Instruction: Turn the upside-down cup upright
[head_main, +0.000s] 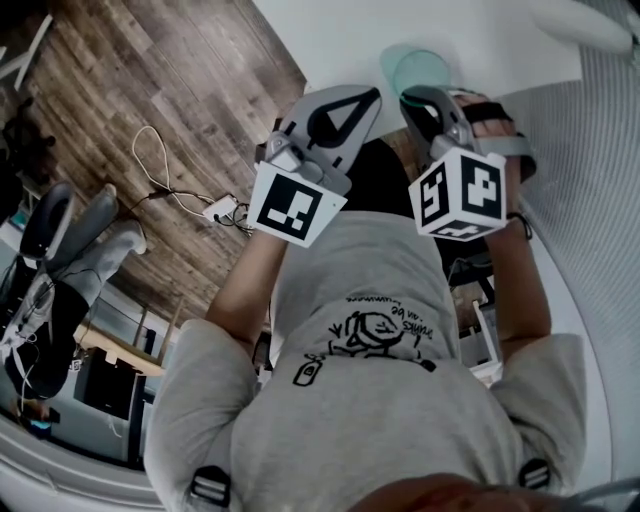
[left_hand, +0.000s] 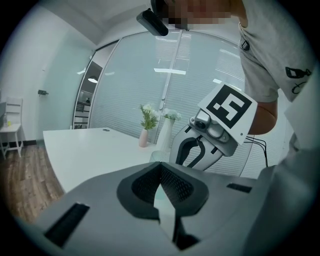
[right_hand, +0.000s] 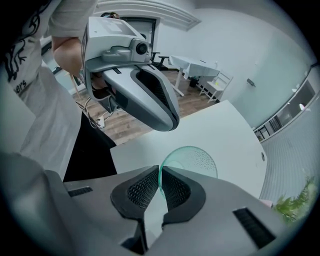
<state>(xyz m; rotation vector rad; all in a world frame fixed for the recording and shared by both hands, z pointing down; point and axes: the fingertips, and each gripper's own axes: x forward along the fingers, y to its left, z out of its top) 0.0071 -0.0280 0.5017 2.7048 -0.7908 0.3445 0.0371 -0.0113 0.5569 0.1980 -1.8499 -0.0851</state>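
On the white counter (head_main: 500, 40), close to its near edge in the head view, a see-through green cup (head_main: 420, 68) shows. The right tool (head_main: 415, 100) points steeply down at it and the left tool (head_main: 372, 95) hangs just beside, nearly level. Off the counter's edge lies wood floor (head_main: 150, 90) with a loose cable (head_main: 165, 185), both out of the way.

Left gripper view: the left tool's pads are pressed together with nothing between them, and it faces the right tool. Beyond stand a small pink vase (left_hand: 145, 136) of greenery and a taller white vase (left_hand: 166, 134), well apart from the cup.

Right gripper view: the right tool is clamped on the cup's thin wall at the rim, one pad inside and one outside. The dotted bottom shows through the mouth. So the mouth seems to face up, and the turning looks as good as done. Whether the base rests on the counter I cannot tell. The next move calls for settling the cup flat, then easing the pads apart without tipping it. Only the left tool, close above, crowds the way out.
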